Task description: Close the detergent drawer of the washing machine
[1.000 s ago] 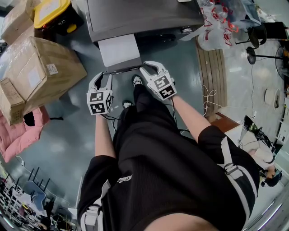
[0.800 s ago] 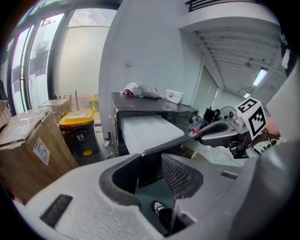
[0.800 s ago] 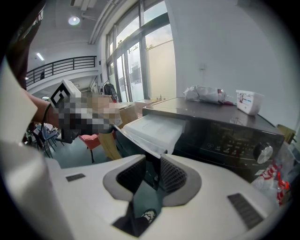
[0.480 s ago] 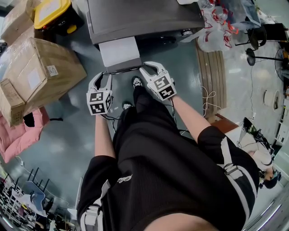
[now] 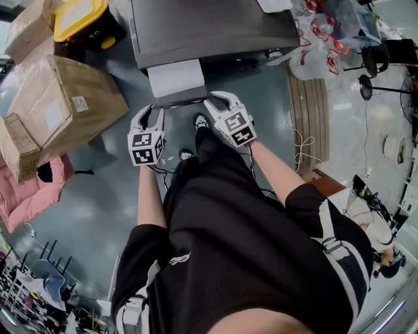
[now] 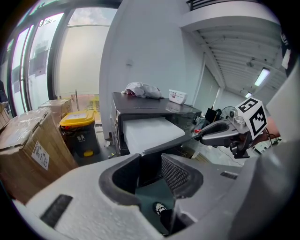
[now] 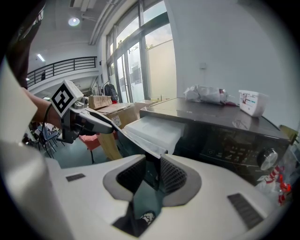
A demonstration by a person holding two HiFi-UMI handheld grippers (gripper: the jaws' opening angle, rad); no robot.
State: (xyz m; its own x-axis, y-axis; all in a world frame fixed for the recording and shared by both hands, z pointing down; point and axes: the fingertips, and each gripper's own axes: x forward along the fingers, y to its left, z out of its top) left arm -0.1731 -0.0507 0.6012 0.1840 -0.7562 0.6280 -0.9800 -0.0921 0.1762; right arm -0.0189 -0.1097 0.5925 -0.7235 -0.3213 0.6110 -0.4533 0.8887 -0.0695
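Looking down in the head view, the washing machine (image 5: pixel 209 26) is seen at the top of the frame, with its white detergent drawer (image 5: pixel 175 77) pulled out towards the person. The drawer's dark front panel (image 5: pixel 183 100) lies just above centre. The left gripper (image 5: pixel 150 112) is set at the panel's left end and the right gripper (image 5: pixel 219 103) at its right end, both angled downwards. A cardboard box (image 5: pixel 65 98) stands at the left and a yellow-lidded bin (image 5: pixel 78 16) in the upper left corner. In the left gripper view, the jaws are held fairly wide, and the left corner of the front panel (image 6: pixel 154 152) is taken between them, with the pads against it on either side. The white drawer (image 6: pixel 150 133) stretches back above the jaws at centre, and the right gripper (image 6: pixel 211 136) is seen at the right. In the right gripper view, the jaws are closed more narrowly on the panel's right edge, which fills the gap between the pads. The panel (image 7: pixel 131 145) runs away to the left gripper (image 7: pixel 105 125) at the left of the frame.
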